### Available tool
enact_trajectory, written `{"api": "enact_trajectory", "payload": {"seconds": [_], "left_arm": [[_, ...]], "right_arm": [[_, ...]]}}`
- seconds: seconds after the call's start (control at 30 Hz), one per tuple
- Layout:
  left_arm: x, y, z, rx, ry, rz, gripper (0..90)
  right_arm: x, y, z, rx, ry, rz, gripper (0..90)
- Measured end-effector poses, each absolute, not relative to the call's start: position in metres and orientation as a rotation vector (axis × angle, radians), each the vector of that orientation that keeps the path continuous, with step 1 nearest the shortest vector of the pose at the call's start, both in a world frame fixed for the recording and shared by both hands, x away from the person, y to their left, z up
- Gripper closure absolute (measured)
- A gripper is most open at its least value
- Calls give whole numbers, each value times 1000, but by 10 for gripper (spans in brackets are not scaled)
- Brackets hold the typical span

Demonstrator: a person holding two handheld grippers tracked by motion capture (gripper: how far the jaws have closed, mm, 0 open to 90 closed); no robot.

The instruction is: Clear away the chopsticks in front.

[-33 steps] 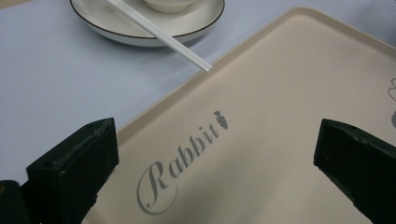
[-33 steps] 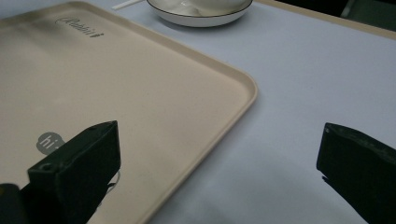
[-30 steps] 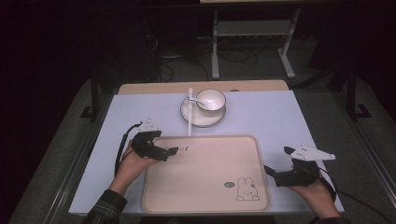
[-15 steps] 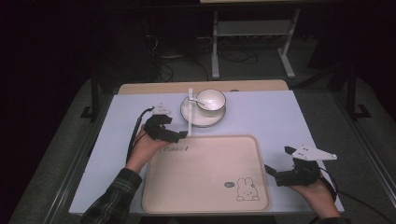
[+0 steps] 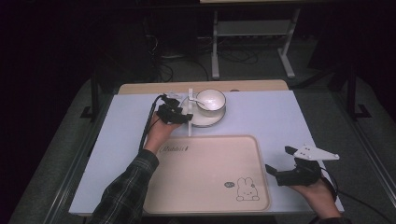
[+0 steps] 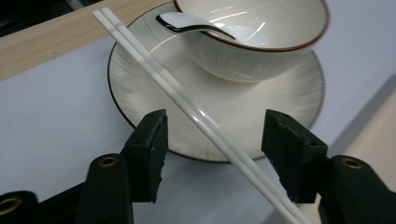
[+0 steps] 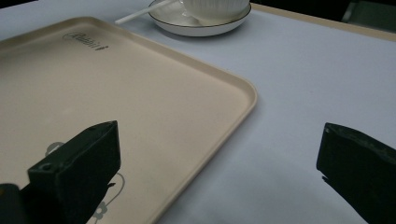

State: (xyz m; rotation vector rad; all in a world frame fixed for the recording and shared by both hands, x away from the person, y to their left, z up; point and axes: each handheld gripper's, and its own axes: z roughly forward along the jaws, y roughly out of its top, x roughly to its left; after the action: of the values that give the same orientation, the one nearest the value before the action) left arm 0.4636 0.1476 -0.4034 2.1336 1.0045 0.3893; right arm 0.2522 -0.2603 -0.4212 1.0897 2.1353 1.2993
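the white chopsticks (image 6: pixel 196 109) lie across the saucer (image 6: pixel 140 88) rim, beside the bowl (image 6: pixel 261 42) holding a spoon (image 6: pixel 187 24). the left gripper (image 6: pixel 212 140) straddles them, jaws just closing, pads not touching. the right gripper (image 5: pixel 282 163) gapes empty beside the tray (image 5: pixel 205 172).

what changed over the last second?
The left tool moved from the tray's near-left corner toward the far side, up to the plate. Its jaws have just been closing around the white chopsticks, pads not yet touching. The right tool, bowl and spoon stayed put.
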Motion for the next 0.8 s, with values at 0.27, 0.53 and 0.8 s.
{"api": "enact_trajectory", "payload": {"seconds": [0.27, 0.53, 0.8], "left_arm": [[479, 137, -409, 2142, 1070, 343, 526], [486, 134, -421, 2164, 1120, 305, 574], [494, 133, -428, 2174, 1151, 330, 650]], "right_arm": [[251, -261, -420, 1090, 2130, 1316, 0], [250, -261, -419, 1082, 2130, 1325, 0], [250, -261, -419, 1081, 2129, 1327, 0]]}}
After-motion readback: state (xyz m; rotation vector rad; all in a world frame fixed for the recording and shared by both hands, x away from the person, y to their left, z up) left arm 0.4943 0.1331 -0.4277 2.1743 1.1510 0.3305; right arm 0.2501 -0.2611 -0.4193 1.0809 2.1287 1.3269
